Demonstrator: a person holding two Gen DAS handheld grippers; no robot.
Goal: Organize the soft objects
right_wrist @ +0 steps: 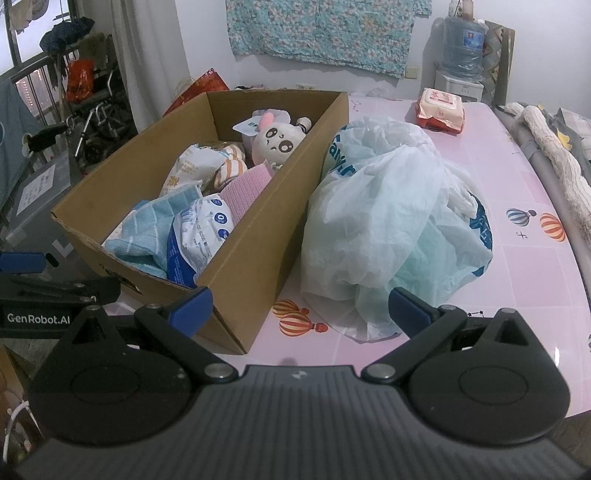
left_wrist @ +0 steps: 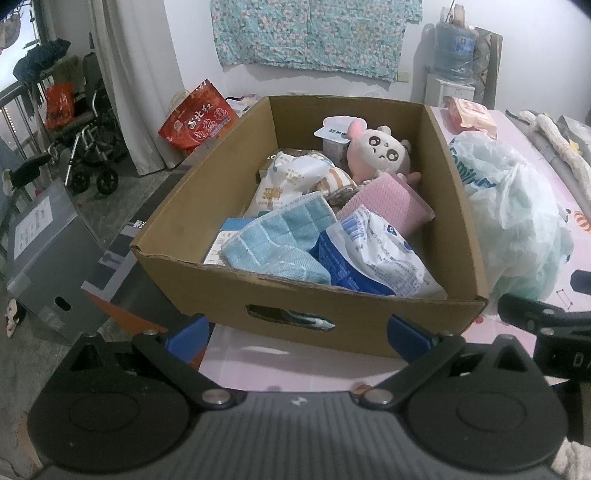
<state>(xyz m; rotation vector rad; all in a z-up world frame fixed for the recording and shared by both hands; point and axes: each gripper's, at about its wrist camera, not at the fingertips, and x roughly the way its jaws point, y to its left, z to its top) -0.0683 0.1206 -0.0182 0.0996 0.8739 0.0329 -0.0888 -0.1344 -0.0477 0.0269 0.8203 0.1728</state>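
We see a cardboard box point(left_wrist: 207, 206) on the pink table point(right_wrist: 517, 266), w/ soft stuff piled inside. Near end of the box: a blue checked cloth point(left_wrist: 275, 240) draped over a blue-white carton, & just right of it a blue-and-white plastic pouch point(left_wrist: 373, 254). Mid box: a pink waffle cloth point(left_wrist: 388, 203) leaning up behind the pouch, a white printed packet point(left_wrist: 291, 181) to its left, & a striped orange-white soft item point(left_wrist: 338, 181) between them. Far end: a pink-and-white plush toy point(left_wrist: 380, 151) sits upright facing us, touching a small lidded cup point(left_wrist: 334, 138) on its left.

Right of the box, touching its side wall, lies a crumpled white plastic bag point(right_wrist: 391, 218) w/ blue print, resting on the table. Far right on the table is a red-pink pack of wipes point(right_wrist: 439, 109), well apart from the bag.

Left hand-held gripper point(left_wrist: 299, 332) is spread wide, nothing between its blue fingers point(left_wrist: 188, 336); it hangs just in front of the box's near wall by the handle cutout. Right hand-held gripper point(right_wrist: 301, 308) is also spread wide & holds nothing; its fingers straddle the box's near right corner & the bag's near edge, from this view.

Bkgd: a floral cloth point(right_wrist: 325, 33) on the far wall, a water dispenser bottle point(right_wrist: 463, 44) at far right, a wheelchair point(left_wrist: 88, 147) at far left.
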